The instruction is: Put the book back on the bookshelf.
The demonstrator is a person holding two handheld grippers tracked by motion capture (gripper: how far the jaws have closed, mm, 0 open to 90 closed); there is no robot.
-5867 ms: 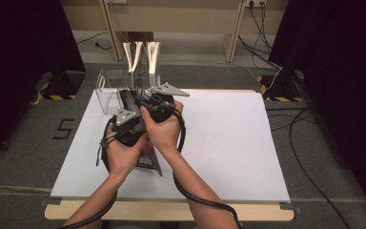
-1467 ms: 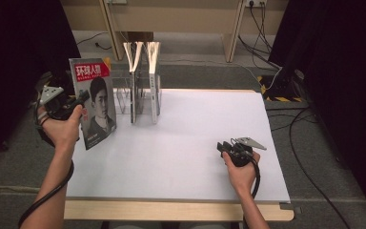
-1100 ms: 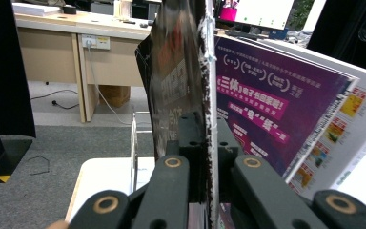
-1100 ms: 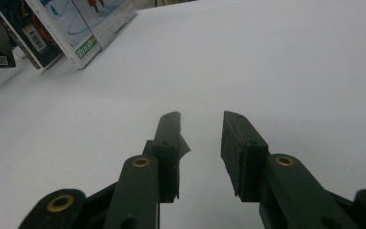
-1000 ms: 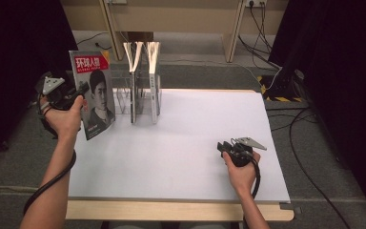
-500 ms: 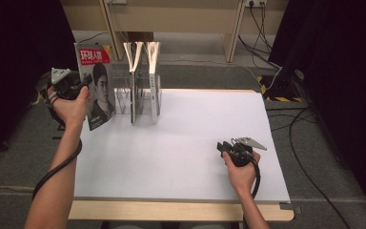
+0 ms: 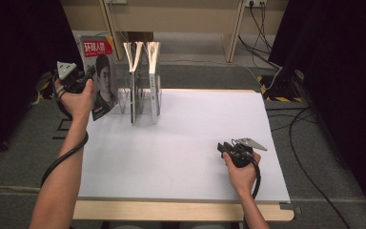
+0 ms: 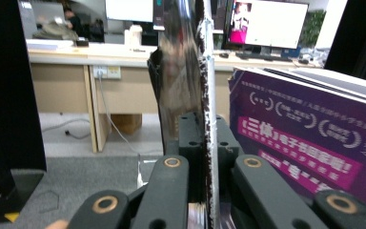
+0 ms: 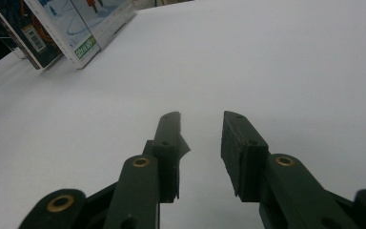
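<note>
The left gripper (image 7: 86, 78) clamped a glossy magazine with a red masthead and a portrait cover (image 7: 101, 76), holding it upright off the far left corner of the white-topped table (image 7: 190, 143), just beside a clear acrylic file rack (image 7: 143, 98) in which two other magazines stood. In the left gripper view, the magazine's edge (image 8: 205, 95) ran straight up between the closed jaws. The right gripper (image 7: 225, 148) rested on the tabletop near the right edge, well apart from the rack, its jaws parted around nothing.
</note>
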